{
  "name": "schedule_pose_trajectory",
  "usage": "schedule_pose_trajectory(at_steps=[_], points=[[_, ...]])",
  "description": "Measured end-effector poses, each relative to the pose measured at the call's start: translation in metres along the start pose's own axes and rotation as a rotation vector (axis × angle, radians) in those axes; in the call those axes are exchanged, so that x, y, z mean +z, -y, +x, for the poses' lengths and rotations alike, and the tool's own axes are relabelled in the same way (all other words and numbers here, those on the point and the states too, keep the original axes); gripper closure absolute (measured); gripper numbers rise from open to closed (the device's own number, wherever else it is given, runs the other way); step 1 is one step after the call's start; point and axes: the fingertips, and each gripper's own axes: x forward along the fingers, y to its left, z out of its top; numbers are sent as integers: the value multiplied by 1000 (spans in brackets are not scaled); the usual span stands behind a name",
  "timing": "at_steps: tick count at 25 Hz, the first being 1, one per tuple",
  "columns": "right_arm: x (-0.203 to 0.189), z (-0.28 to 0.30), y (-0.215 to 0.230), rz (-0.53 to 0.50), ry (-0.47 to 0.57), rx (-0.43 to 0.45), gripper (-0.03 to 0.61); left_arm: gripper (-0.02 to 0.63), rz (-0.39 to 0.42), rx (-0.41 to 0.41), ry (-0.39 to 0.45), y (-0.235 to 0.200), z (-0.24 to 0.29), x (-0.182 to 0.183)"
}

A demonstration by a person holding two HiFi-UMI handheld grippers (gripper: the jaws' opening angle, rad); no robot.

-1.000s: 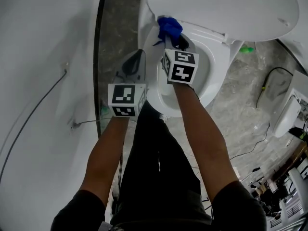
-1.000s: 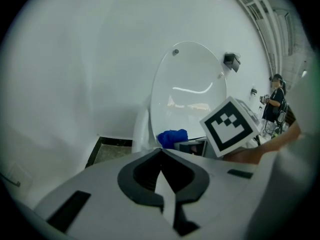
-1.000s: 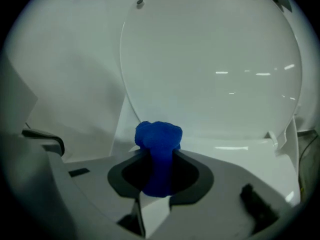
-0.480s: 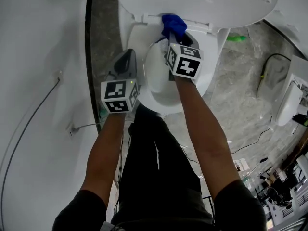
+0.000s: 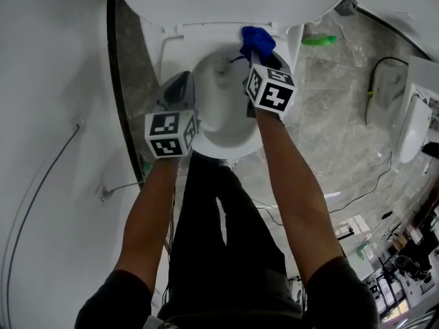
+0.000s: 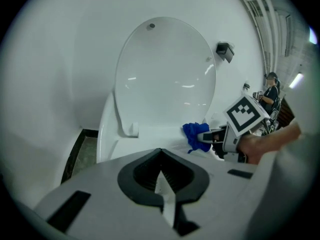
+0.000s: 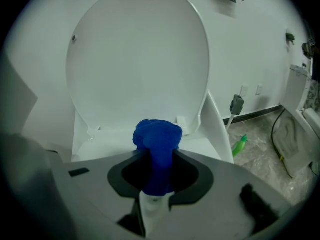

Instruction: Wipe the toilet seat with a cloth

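Blue cloth [image 5: 257, 41] farther right along toilet rim [image 5: 206, 31]

A white wall [image 5: 55, 81] runs down the left, with a thin grey cable [image 5: 46, 164] against it and a dark skirting strip [image 5: 116, 67] at its foot. The floor [image 5: 336, 108] is grey marbled stone. A green bottle [image 5: 319, 40] and a black cable [image 5: 387, 59] lie on it, near a second white fixture [image 5: 410, 132].
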Motion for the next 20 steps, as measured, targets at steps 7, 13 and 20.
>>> schedule_pose_trajectory(at_steps=[7, 13, 20], points=[[-22, -21, 41, -1, -15, -55, 480, 604, 25, -47, -25, 34, 10, -9], [-49, -43, 64, 0, -45, -58, 480, 604, 99, -93, -62, 77, 15, -29], [-88, -73, 75, -89, -72, -39, 480, 604, 202, -117, -109, 121, 11, -53]])
